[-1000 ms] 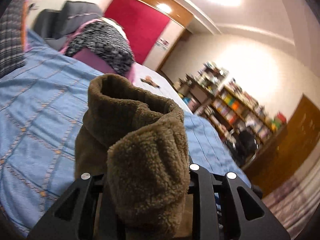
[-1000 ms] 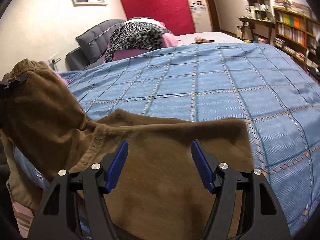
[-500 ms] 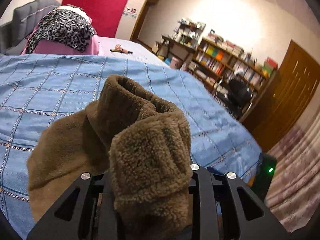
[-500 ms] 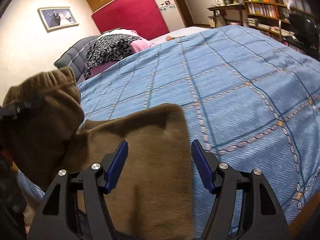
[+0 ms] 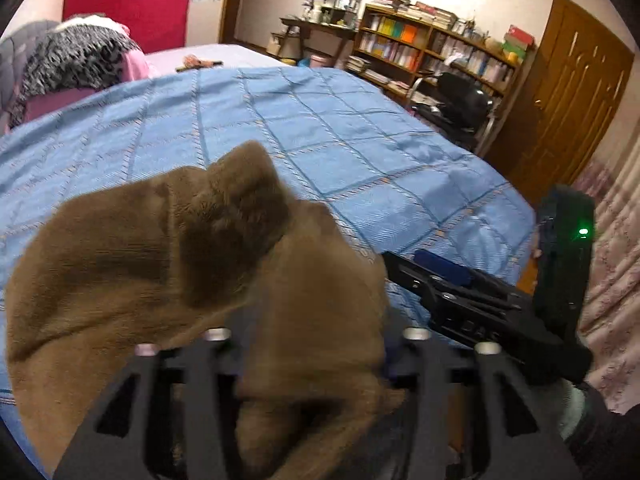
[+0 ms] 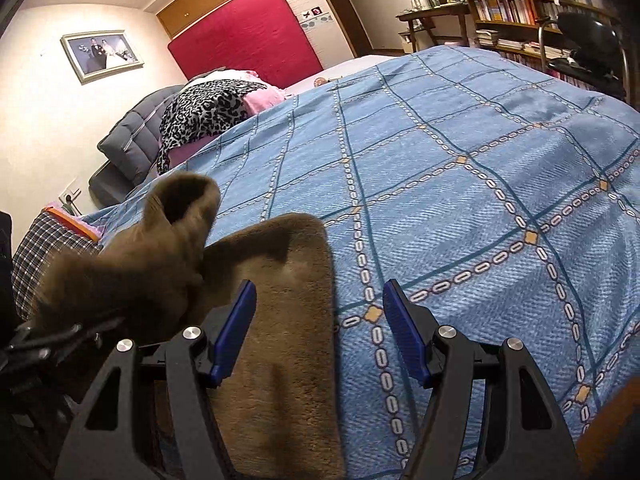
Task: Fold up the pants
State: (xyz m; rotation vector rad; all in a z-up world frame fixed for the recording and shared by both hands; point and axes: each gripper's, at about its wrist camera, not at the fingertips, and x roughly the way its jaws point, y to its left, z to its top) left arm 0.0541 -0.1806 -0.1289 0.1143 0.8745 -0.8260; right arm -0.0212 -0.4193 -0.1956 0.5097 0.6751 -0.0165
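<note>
Left gripper (image 5: 316, 364) jaws opening, fuzzy brown fleece pants (image 5: 168, 264) bunched between (12 o'clock). Right gripper (image 6: 320, 332) apart, empty. Risk: released fold slumping, unrolling on blue quilted bedspread (image 6: 460, 184).

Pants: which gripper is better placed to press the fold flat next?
Right, probably. The right gripper hangs open over the flat pants on the bedspread; the left gripper is opening with bunched fabric between its jaws.
</note>
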